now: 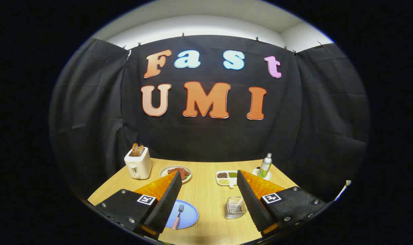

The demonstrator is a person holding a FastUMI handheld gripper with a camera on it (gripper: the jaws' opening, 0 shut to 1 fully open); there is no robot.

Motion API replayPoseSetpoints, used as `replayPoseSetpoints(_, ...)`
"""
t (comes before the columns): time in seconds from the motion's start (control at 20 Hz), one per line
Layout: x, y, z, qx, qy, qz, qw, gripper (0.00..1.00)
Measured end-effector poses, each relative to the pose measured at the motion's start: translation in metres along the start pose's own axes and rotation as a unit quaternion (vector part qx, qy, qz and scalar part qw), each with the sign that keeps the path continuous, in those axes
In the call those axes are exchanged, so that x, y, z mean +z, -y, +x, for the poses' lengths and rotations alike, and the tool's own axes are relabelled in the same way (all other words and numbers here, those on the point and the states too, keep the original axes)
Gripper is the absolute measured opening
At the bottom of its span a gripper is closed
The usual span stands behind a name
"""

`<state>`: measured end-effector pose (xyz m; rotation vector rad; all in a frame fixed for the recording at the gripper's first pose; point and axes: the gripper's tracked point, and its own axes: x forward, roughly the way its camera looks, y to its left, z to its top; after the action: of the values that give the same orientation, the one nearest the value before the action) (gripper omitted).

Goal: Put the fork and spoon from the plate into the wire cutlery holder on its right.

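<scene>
A blue plate (187,217) lies on the wooden table (206,197), partly behind my left finger. On it rests a fork (178,216) with a pinkish handle, tines pointing away from me. I cannot see a spoon; the finger hides part of the plate. To the plate's right stands the wire cutlery holder (235,207), close to my right finger, and I see nothing in it. My gripper (207,175) is open, held above the table, with nothing between its fingers. Plate and holder lie below and between the fingers.
At the table's back stand a white toaster (138,165) with toast in it, a plate of food (179,172), a white divided dish (226,178) with beans, and a metal bottle (265,165) on a small saucer.
</scene>
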<state>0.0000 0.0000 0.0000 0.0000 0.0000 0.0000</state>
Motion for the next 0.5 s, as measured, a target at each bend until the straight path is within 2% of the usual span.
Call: replayPoseSetpoints(0.5,-0.005,-0.025,0.001,0.013,-0.006,0.0,1.0,0.98)
